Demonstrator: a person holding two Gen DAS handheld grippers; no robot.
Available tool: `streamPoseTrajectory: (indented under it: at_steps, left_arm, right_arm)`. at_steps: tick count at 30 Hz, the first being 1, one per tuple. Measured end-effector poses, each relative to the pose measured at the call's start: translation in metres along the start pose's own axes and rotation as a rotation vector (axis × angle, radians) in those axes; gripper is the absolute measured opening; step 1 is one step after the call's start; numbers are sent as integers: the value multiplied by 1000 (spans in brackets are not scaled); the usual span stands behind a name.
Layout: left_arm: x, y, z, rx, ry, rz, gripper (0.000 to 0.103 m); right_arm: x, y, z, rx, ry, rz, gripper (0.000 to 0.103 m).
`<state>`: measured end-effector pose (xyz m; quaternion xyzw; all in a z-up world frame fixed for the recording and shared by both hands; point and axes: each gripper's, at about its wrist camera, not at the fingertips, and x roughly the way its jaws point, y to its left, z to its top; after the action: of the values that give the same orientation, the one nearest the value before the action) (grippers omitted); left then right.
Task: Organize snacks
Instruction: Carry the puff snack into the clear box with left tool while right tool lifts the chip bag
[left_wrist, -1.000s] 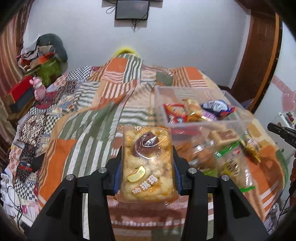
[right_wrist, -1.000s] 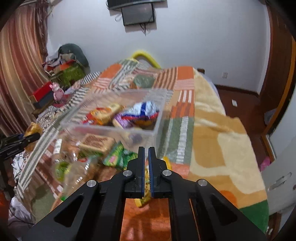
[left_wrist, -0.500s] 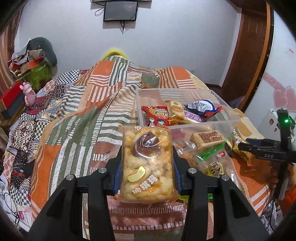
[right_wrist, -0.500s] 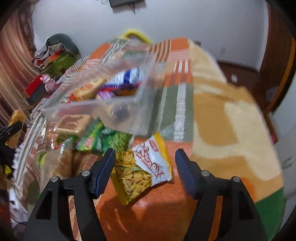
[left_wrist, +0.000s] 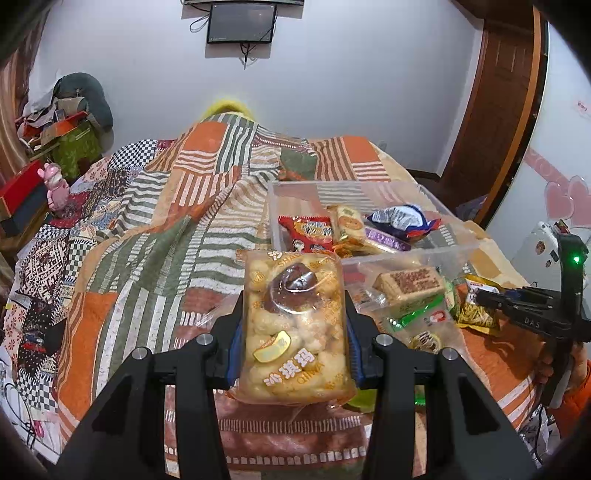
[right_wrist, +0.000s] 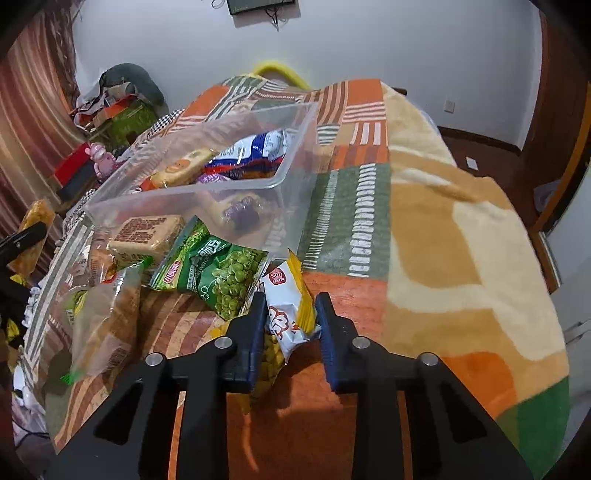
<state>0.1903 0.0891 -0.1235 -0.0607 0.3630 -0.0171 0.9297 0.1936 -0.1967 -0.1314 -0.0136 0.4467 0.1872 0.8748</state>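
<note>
My left gripper (left_wrist: 293, 328) is shut on a clear pack of golden sachima (left_wrist: 295, 325) and holds it above the quilt, just short of the clear plastic bin (left_wrist: 436, 254). The bin (right_wrist: 207, 195) holds several snack packs. My right gripper (right_wrist: 290, 317) is open, its fingers on either side of a yellow and white snack bag (right_wrist: 290, 314) lying on the bed in front of the bin. A green pea bag (right_wrist: 218, 273) and a brown biscuit pack (right_wrist: 147, 236) lie to its left. The right gripper also shows in the left wrist view (left_wrist: 491, 299).
A patchwork quilt (left_wrist: 155, 236) covers the bed. More loose snack bags (right_wrist: 99, 325) lie at the left of the right wrist view. A pink toy (left_wrist: 57, 184) and cluttered boxes (left_wrist: 62, 129) stand left of the bed. A wooden door (left_wrist: 495, 96) is at the right.
My right gripper opened, then lowered over the yellow and white snack bag, jaws narrowing around it. My left gripper kept the sachima pack and swung toward the bin.
</note>
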Motion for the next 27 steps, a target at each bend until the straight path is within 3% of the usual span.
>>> streamPoseTrajectory:
  at_steps: [11, 17, 27]
  left_arm:
    - [3, -13, 41, 11, -62, -18, 44]
    - [26, -24, 58, 25, -54, -18, 44]
    - [90, -34, 63, 39, 67, -39, 44]
  right_arm:
    - [-44, 0, 36, -16, -160, -7, 21]
    - [-42, 16, 64, -37, -234, 2, 21]
    - [22, 37, 91, -84, -168, -25, 21]
